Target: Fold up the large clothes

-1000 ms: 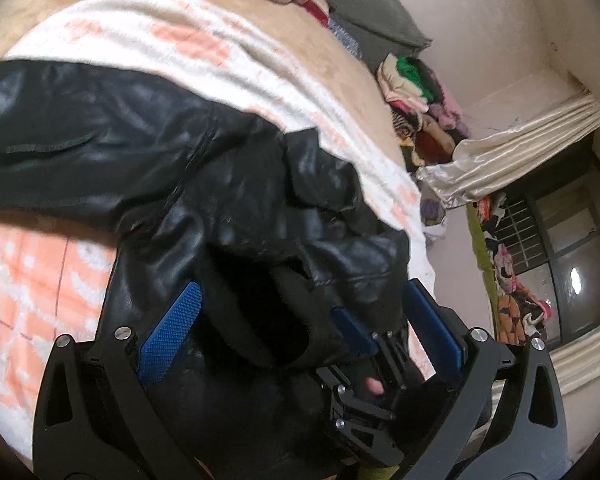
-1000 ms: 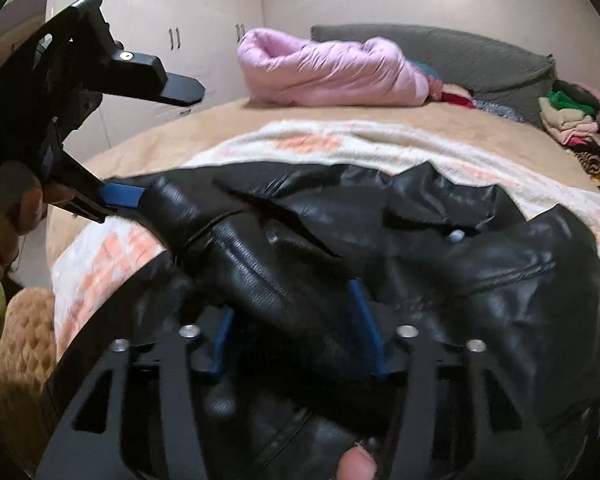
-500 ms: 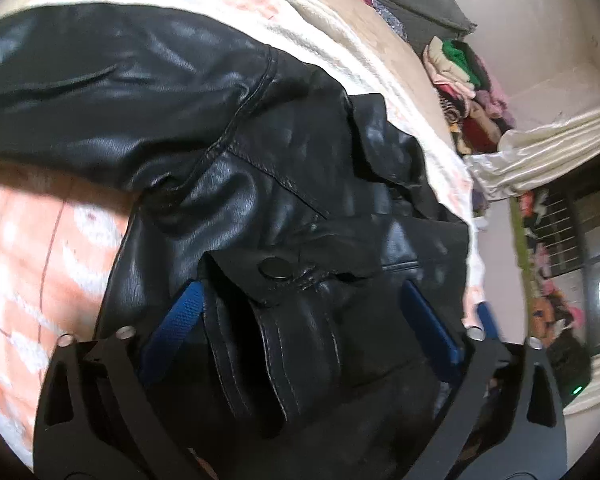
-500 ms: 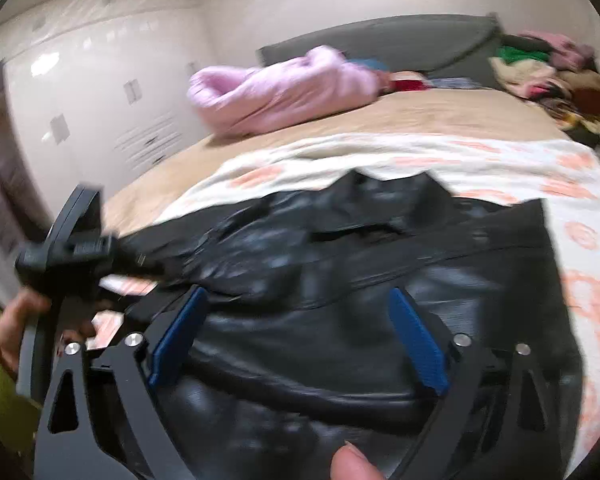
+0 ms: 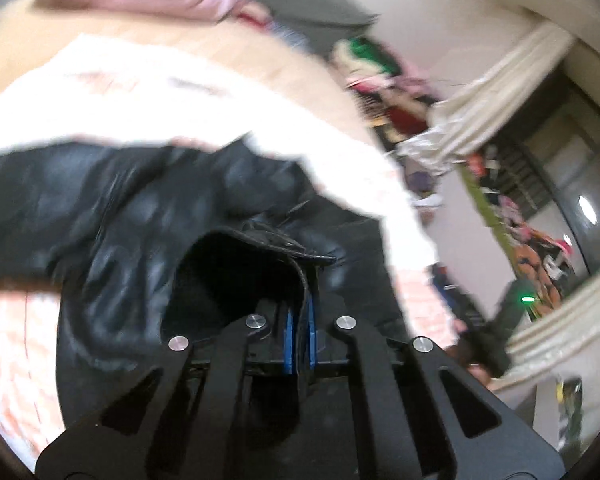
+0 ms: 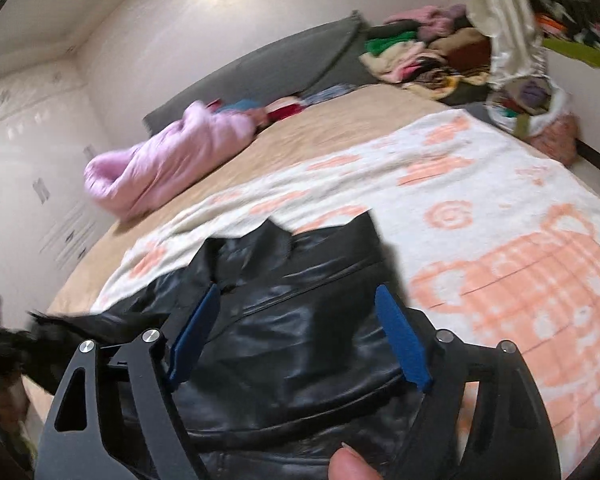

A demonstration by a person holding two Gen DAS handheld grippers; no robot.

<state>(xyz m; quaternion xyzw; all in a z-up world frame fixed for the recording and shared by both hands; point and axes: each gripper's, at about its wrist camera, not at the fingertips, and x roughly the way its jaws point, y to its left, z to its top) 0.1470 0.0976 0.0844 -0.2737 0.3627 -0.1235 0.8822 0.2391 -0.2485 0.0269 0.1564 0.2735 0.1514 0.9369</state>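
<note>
A black leather jacket (image 5: 112, 208) lies on a white and orange blanket (image 6: 480, 216) on the bed. My left gripper (image 5: 299, 320) is shut on a folded edge of the jacket, which rises as a dark flap just ahead of the blue pads. My right gripper (image 6: 296, 320) is open and empty, its blue pads spread over the jacket's body (image 6: 300, 344). The left gripper's black shape shows blurred at the far left edge of the right wrist view.
A pink puffy coat (image 6: 168, 160) lies at the bed's far side by a grey headboard (image 6: 268, 64). Piles of clothes (image 6: 424, 52) and a cream curtain (image 5: 496, 92) stand beyond the bed. White wardrobes (image 6: 24, 168) line the left wall.
My left gripper has closed on the jacket edge and lifted it. My right gripper let go of the sleeve fold earlier and has swung to the right over the jacket.
</note>
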